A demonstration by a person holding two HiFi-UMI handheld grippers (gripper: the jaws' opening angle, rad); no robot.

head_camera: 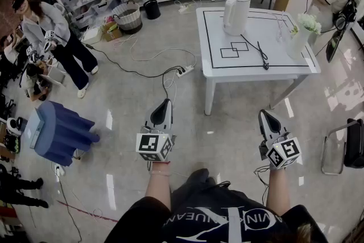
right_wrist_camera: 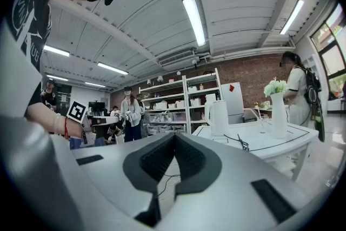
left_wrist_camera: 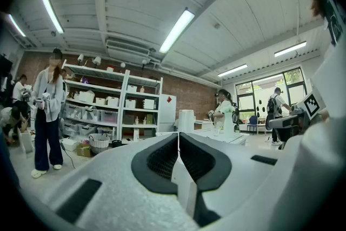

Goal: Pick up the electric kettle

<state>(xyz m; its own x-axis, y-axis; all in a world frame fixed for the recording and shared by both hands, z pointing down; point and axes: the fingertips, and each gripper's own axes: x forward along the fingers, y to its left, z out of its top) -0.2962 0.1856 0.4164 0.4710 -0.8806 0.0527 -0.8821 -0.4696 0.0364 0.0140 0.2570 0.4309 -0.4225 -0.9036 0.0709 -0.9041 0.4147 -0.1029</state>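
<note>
Approach stage: left tool [head_camera: 165, 104] and right tool [head_camera: 265, 115] both pressed together, empty, with the electric kettle [head_camera: 236, 11] upright on the tabletop [head_camera: 273, 57] at one o'clock, well apart — next, close in and spread a tool.

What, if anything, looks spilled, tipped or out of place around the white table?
Nothing is spilled or tipped: the electric kettle and the vase stand upright on the table. The only untidy things are a black cord lying loose across it and a power strip with cables on the floor beside it.
</note>
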